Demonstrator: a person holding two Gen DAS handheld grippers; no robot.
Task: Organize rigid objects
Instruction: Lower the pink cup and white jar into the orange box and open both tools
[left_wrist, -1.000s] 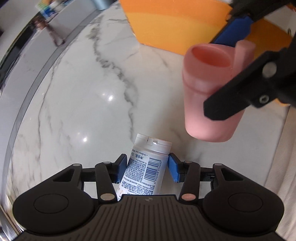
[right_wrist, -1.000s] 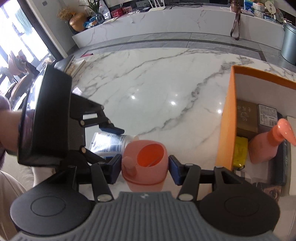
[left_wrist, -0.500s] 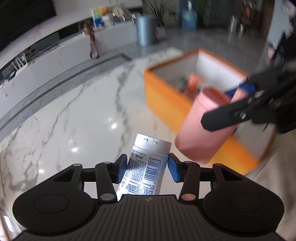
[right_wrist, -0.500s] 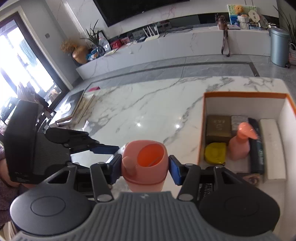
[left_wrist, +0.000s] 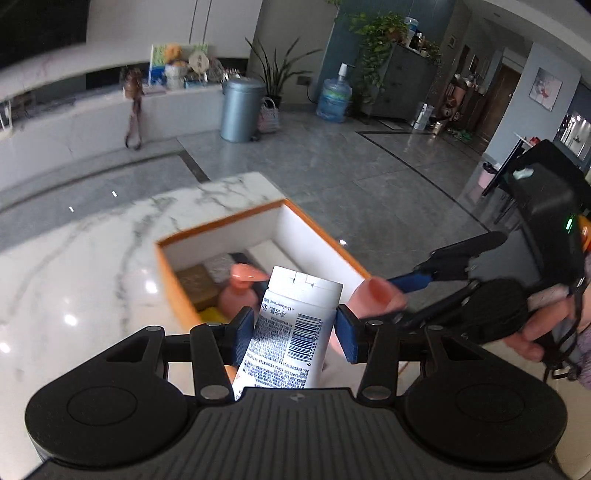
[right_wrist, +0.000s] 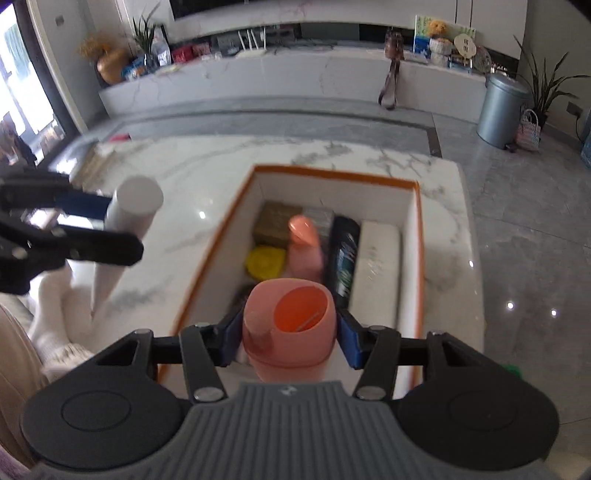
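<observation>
In the left wrist view, the left gripper (left_wrist: 294, 332) sits at the bottom centre of the frame, its 2 blue pads clamped on a white tube (left_wrist: 291, 328). The tube stands cap end up between them, with a flat white flip cap at the top and a barcode and small blue print down its side. Just right of it, partly hidden, is the pink cup (left_wrist: 376, 297), held by the right gripper (left_wrist: 391, 295), whose black fingers run in from the right edge. A hand (left_wrist: 535, 325) grips that tool at the right edge.

In the right wrist view, the right gripper's blue pads press both sides of the cup at the bottom centre. The cup is soft salmon pink, open mouth up, brighter orange inside, with a small stub handle on its left side. It hangs over the near end of the box (right_wrist: 415, 229), which fills the middle of the frame.

The box has orange outer walls and a white lining, and sits on a white marble table (right_wrist: 192, 221). Inside lie a pink pump bottle (right_wrist: 304, 243), a yellow round lid (right_wrist: 266, 262), a brown carton (right_wrist: 275, 223), a dark tube (right_wrist: 345, 254) and a long white block (right_wrist: 378, 258).

At the left of that frame, the tube is seen from the side, tapering down to a narrow flat tail.

Beyond the table, a grey bin (right_wrist: 500, 109) stands on the floor at the upper right.
</observation>
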